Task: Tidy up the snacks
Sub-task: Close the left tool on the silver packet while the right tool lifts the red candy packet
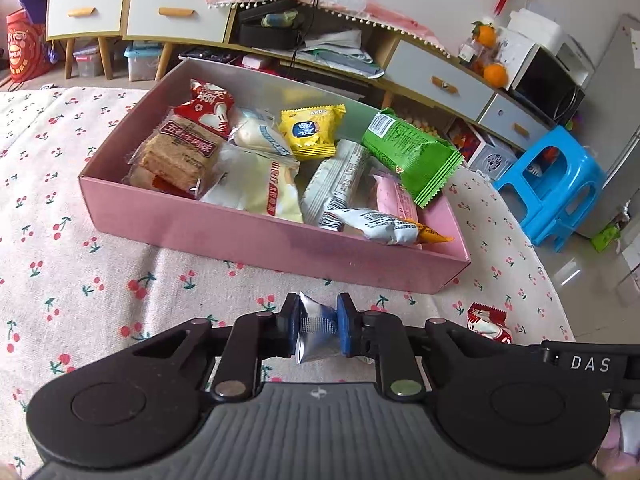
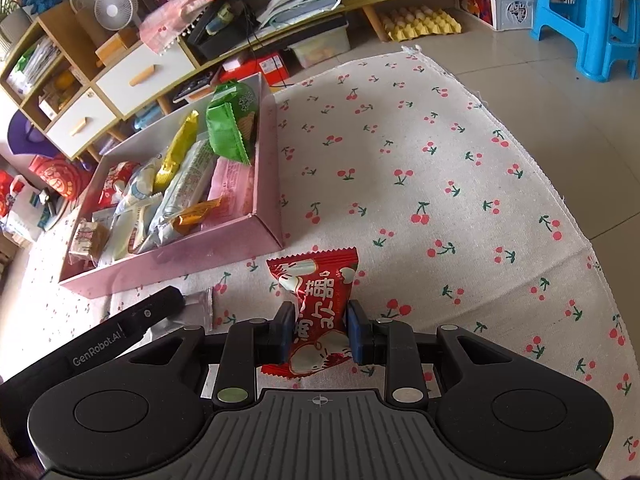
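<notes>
A pink box [image 1: 256, 240] full of several wrapped snacks rests on the cherry-print cloth; it shows again as the pink box [image 2: 176, 258] at the left of the right wrist view. My left gripper [image 1: 318, 330] is shut on a small silver and blue packet [image 1: 316, 330], in front of the box's near wall. My right gripper [image 2: 318, 334] is shut on a red and white snack packet [image 2: 316, 312], to the right of the box's near corner. That red packet [image 1: 489, 322] also shows at the right of the left wrist view. The left gripper's finger [image 2: 160, 306] pokes in from the left.
The cherry-print cloth [image 2: 440, 168] spreads wide to the right of the box. Its edge [image 2: 532, 164] drops to a tiled floor. A blue plastic stool [image 1: 552, 184] stands on the floor beyond. Low cabinets with drawers [image 1: 172, 12] line the back.
</notes>
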The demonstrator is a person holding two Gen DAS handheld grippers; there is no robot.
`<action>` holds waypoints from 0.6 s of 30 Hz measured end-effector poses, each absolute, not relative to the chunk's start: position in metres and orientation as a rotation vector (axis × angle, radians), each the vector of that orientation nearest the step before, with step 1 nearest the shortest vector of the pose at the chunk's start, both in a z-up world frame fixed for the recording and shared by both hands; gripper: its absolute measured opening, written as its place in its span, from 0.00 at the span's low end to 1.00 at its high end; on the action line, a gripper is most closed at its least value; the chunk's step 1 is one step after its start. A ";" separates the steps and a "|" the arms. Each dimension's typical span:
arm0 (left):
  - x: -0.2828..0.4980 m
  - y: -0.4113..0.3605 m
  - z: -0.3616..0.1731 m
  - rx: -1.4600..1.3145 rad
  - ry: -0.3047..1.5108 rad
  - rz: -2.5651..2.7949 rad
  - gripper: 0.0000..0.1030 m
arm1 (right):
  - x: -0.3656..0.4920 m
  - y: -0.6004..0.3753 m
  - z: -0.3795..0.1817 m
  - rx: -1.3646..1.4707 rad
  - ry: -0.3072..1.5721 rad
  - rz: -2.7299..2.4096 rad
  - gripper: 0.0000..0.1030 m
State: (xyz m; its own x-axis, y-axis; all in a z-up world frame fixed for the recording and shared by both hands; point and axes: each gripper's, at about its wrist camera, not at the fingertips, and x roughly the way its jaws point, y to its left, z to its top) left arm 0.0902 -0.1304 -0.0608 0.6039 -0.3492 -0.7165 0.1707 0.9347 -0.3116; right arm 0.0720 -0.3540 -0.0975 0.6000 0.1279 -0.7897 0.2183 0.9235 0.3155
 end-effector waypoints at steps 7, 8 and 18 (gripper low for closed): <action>0.089 -0.103 -0.051 -0.228 0.913 -0.267 0.12 | 0.072 -0.330 -0.092 0.403 0.937 -0.018 0.26; 0.089 -0.100 -0.051 -0.228 0.914 -0.265 0.12 | 0.072 -0.326 -0.091 0.402 0.939 -0.013 0.26; 0.083 -0.072 -0.035 -0.207 0.917 -0.253 0.11 | 0.071 -0.283 -0.081 0.389 0.939 0.057 0.26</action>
State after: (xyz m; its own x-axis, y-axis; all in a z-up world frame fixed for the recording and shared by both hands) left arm 0.0828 -0.0717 -0.0352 0.5825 -0.3022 -0.7546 0.1270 0.9507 -0.2827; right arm 0.0715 -0.2828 -0.0812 0.5946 0.2149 -0.7748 0.1197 0.9292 0.3496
